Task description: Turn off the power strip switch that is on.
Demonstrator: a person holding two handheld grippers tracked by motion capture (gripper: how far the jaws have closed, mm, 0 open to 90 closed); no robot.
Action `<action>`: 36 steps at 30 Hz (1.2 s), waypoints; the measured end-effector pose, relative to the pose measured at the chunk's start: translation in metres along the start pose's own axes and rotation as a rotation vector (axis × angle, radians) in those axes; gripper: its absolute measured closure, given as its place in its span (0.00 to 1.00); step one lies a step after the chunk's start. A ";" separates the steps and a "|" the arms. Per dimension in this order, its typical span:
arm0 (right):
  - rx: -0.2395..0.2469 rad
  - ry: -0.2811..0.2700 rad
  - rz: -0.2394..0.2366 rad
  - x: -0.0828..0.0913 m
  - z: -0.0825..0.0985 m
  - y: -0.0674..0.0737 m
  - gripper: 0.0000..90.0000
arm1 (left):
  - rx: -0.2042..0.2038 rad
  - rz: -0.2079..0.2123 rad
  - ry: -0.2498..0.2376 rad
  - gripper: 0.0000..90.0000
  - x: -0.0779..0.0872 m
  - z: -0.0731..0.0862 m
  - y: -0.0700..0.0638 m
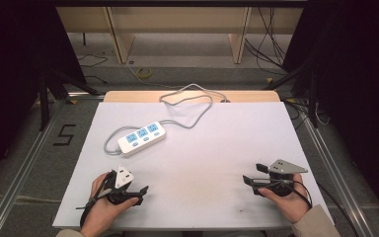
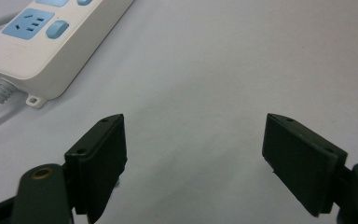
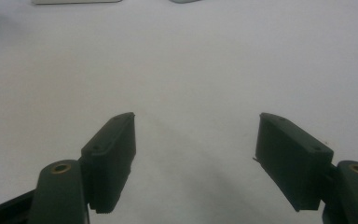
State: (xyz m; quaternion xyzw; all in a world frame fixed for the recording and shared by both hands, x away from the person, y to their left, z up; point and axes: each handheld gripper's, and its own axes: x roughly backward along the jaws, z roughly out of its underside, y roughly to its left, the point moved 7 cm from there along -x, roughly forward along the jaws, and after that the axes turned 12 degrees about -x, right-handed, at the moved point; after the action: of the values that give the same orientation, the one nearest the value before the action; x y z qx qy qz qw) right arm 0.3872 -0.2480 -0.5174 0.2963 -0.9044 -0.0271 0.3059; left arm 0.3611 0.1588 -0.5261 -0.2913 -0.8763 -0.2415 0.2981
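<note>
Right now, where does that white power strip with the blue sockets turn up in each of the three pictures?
High view: the power strip lies left of centre on the white table, its grey cable looping toward the far edge.
Left gripper view: top left corner, cable end nearest.
Right gripper view: a white sliver at the top edge, likely the strip.
Shared landmark: the white table.

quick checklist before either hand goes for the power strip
1. Left tongs open, nothing between them: ok.
2. Right tongs open, nothing between them: ok.
3. Power strip lies flat on the white table, sockets up, apart from both hands: ok.
4. Grey cord loops behind the strip, off the path from the left tongs: ok.
5. Whether the cord's far end is plugged in: cannot tell.
</note>
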 end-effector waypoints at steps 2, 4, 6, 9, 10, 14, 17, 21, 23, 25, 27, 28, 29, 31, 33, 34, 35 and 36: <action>0.003 -0.001 -0.001 0.000 0.000 0.000 0.33 | 0.000 0.002 -0.001 0.26 0.001 -0.001 0.000; 0.002 0.000 0.002 0.000 0.000 0.001 0.33 | 0.000 0.008 -0.008 0.33 0.002 -0.002 0.000; 0.002 0.001 0.001 0.001 0.000 0.001 0.34 | -0.001 0.007 -0.008 0.41 0.002 -0.002 0.001; 0.005 0.002 0.003 0.000 0.001 0.001 0.34 | 0.003 0.010 -0.005 0.62 0.003 -0.004 0.002; 0.007 0.004 0.002 0.000 0.001 0.001 0.34 | 0.012 0.010 -0.004 0.73 0.004 -0.005 0.002; 0.007 0.007 0.004 -0.001 0.001 0.001 0.34 | 0.011 0.007 -0.007 0.99 0.006 -0.011 0.002; 0.006 0.008 0.004 -0.001 0.001 0.001 0.34 | 0.007 0.014 0.003 1.00 0.006 -0.014 0.000; 0.009 0.011 0.002 -0.002 0.002 0.002 0.34 | 0.018 0.023 -0.008 1.00 0.005 -0.021 0.002; 0.010 0.017 0.000 -0.002 0.003 0.002 0.34 | 0.029 0.030 -0.013 1.00 0.003 -0.025 0.004; 0.010 0.020 -0.001 -0.003 0.003 0.003 0.34 | 0.030 0.035 -0.013 1.00 0.001 -0.028 0.005; 0.010 0.021 -0.002 -0.003 0.003 0.003 0.34 | 0.029 0.040 -0.012 1.00 -0.001 -0.032 0.006; 0.012 0.022 -0.003 -0.003 0.003 0.003 0.34 | 0.026 0.038 -0.015 1.00 -0.003 -0.034 0.007; 0.011 0.022 -0.005 -0.003 0.004 0.003 0.34 | 0.022 0.039 -0.013 1.00 -0.004 -0.036 0.007; 0.017 0.025 -0.008 -0.003 0.004 0.004 0.34 | 0.021 0.038 -0.016 1.00 -0.007 -0.041 0.008; 0.019 0.026 -0.010 -0.003 0.004 0.004 0.34 | 0.015 0.042 -0.013 1.00 -0.009 -0.045 0.009; 0.020 0.027 -0.010 -0.003 0.004 0.004 0.34 | 0.016 0.041 -0.014 1.00 -0.010 -0.047 0.009; 0.020 0.027 -0.010 -0.003 0.004 0.004 0.34 | 0.015 0.042 -0.012 1.00 -0.012 -0.050 0.009; 0.019 0.028 -0.011 -0.003 0.004 0.004 0.34 | 0.017 0.041 -0.013 1.00 -0.014 -0.052 0.010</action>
State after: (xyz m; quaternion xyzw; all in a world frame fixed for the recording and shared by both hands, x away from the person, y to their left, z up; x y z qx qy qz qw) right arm 0.3848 -0.2431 -0.5218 0.3046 -0.8986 -0.0158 0.3155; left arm 0.3962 0.1295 -0.4959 -0.3082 -0.8741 -0.2259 0.2999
